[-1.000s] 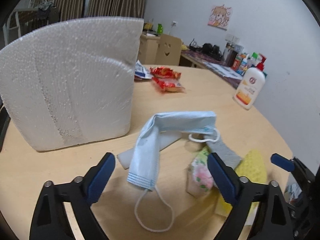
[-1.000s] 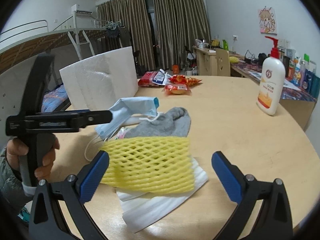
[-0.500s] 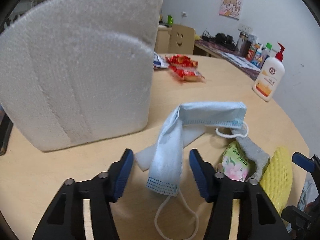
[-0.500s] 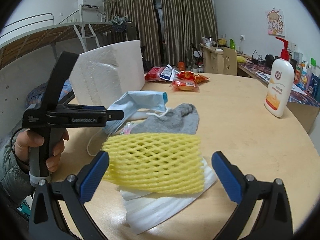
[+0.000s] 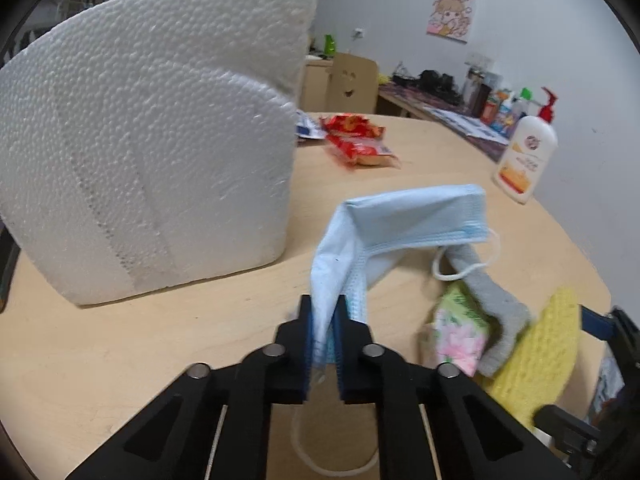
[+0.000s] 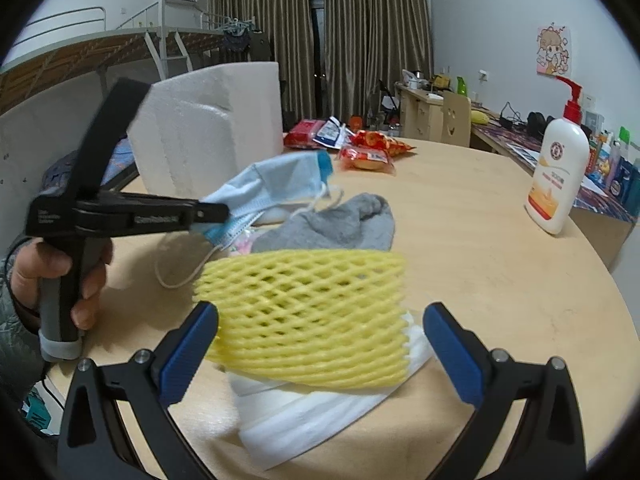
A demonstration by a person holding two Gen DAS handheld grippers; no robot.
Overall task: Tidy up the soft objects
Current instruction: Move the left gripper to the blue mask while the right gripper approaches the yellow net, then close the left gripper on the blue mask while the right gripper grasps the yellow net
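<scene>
Left gripper (image 5: 323,334) clamps one mask (image 5: 404,220) | right gripper (image 6: 320,332) wide, empty, at near surface (image 6: 500,280) edge | one sock (image 6: 336,226), one net (image 6: 304,316); bare right.

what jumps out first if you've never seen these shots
The left tool is shut on a pale blue face mask at the table's middle. Close before the open right tool lies a bright yellow foam net, and a big white foam block stands behind.

foam block (image 5: 152,136) walls off the left; bare table (image 6: 480,264) open btwn sock (image 6: 340,224) & lotion bottle (image 6: 558,176)
</scene>
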